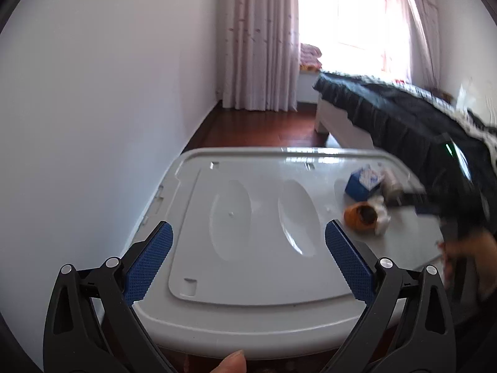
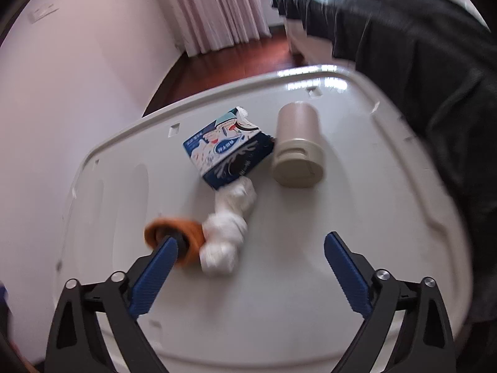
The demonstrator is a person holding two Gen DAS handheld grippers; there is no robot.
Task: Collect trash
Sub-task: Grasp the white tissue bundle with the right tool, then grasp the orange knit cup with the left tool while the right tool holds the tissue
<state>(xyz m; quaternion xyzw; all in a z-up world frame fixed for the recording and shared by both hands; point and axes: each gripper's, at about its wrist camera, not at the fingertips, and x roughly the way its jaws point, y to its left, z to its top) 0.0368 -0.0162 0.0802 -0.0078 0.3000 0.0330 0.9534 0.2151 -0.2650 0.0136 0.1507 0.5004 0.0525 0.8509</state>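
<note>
Right gripper [image 2: 250,250] spread wide, empty; crumpled tissue [image 2: 228,233] just ahead between fingers, nearer left pad.

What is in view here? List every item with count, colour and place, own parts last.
storage-box lid: one, pale grey, serving as the surface under everything.
tissue box: one, blue and white, torn open, middle of the lid.
canister: one, beige, lying on its side right beside the tissue box.
crumpled tissue: one wad, white, just in front of the tissue box.
orange item: one, dark inside, too blurred to name, against the wad.
bed: one, dark cover, behind the lid.
curtains: pinkish, at the bright window.
left gripper: open, nothing between its blue pads.
right gripper: open, above the wad.
</note>
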